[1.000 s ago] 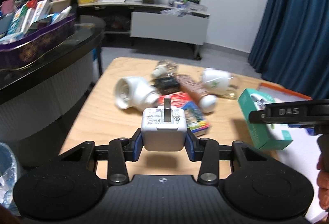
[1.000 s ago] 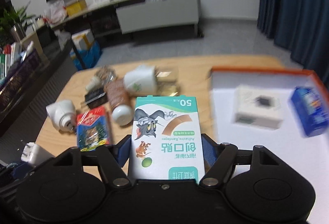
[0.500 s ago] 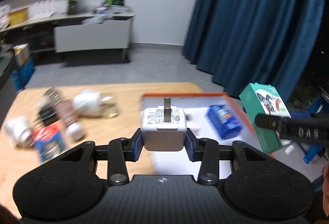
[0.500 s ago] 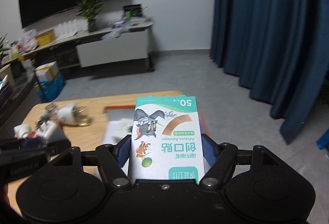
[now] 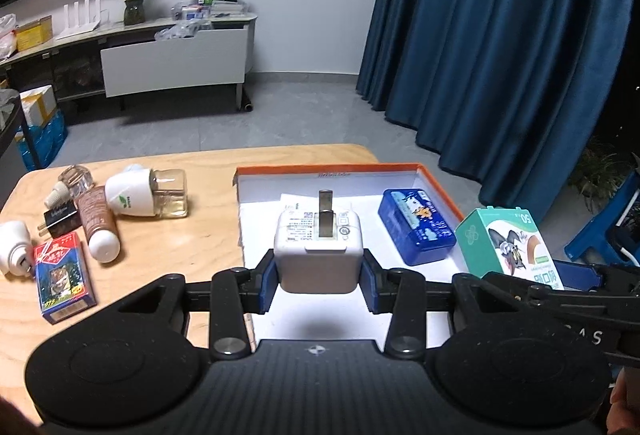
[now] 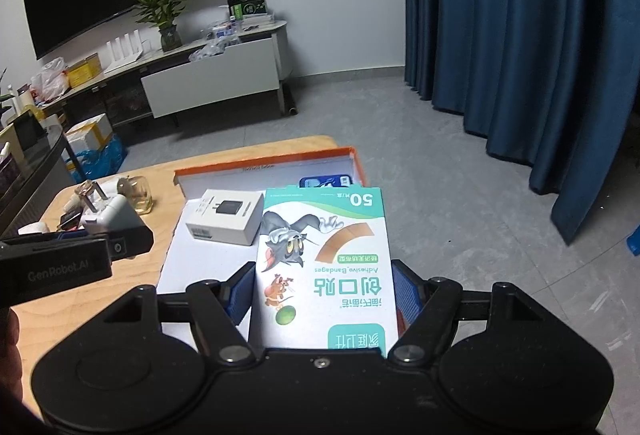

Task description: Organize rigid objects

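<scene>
My left gripper [image 5: 319, 285] is shut on a white charger plug [image 5: 319, 255] with its prong pointing up, held above the white tray with the orange rim [image 5: 328, 169]. In the tray lie a blue box [image 5: 416, 225] and a white charger box [image 6: 224, 217]. My right gripper [image 6: 324, 299] is shut on a teal and white bandage box [image 6: 324, 267] over the tray's right side. That bandage box [image 5: 508, 243] also shows at the right of the left wrist view. The left gripper's body [image 6: 80, 255] appears at the left of the right wrist view.
On the wooden table [image 5: 180, 235] left of the tray lie a card pack [image 5: 62, 275], a brown tube [image 5: 98, 223], a white and clear plug-in bottle [image 5: 148, 193], a black adapter [image 5: 60, 221] and a white plug [image 5: 14, 243]. Blue curtains hang beyond the table's right edge.
Both grippers swung right, from over the cluttered left part of the table to above the tray. Each still holds its object as before.
</scene>
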A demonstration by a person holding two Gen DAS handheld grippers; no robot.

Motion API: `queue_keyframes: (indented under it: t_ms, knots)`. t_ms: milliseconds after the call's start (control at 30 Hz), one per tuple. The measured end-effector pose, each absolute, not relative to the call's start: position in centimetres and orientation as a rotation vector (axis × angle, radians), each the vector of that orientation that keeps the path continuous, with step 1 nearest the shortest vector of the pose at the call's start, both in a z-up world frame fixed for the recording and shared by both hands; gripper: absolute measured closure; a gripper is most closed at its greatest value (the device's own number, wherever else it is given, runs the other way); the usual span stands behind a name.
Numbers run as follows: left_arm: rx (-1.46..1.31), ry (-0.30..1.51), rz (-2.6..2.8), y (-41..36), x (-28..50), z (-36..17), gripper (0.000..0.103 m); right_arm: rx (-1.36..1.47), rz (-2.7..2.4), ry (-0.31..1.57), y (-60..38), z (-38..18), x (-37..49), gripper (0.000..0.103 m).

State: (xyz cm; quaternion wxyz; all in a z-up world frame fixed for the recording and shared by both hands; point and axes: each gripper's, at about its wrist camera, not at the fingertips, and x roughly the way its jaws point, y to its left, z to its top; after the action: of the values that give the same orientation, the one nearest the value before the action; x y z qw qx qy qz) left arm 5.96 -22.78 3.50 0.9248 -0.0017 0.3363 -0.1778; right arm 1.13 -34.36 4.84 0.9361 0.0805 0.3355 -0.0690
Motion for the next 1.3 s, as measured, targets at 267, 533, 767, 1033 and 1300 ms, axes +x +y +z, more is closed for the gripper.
queue_keyframes:
  t_ms: [267,533,767,1033,1300]
  knots:
    - [-0.009,0.697,-0.354,-23.19,5.46,3.50,0.061,0.141,-0.116,0.706,-34.71,4.46,1.54,0.019]
    - [-0.020,0.706,-0.348,-23.03,5.52,3.30,0.061,0.135,-0.105,0.725,-34.67,4.23,1.77,0.019]
    - [-0.027,0.704,-0.347,-22.97,5.45,3.37,0.061,0.126,-0.099,0.729,-34.54,4.25,1.94,0.019]
    - [-0.035,0.705,-0.344,-22.84,5.47,3.33,0.061,0.124,-0.097,0.729,-34.44,4.24,1.96,0.019]
    - [-0.038,0.703,-0.347,-22.87,5.46,3.38,0.061,0.120,-0.097,0.724,-34.54,4.37,2.03,0.019]
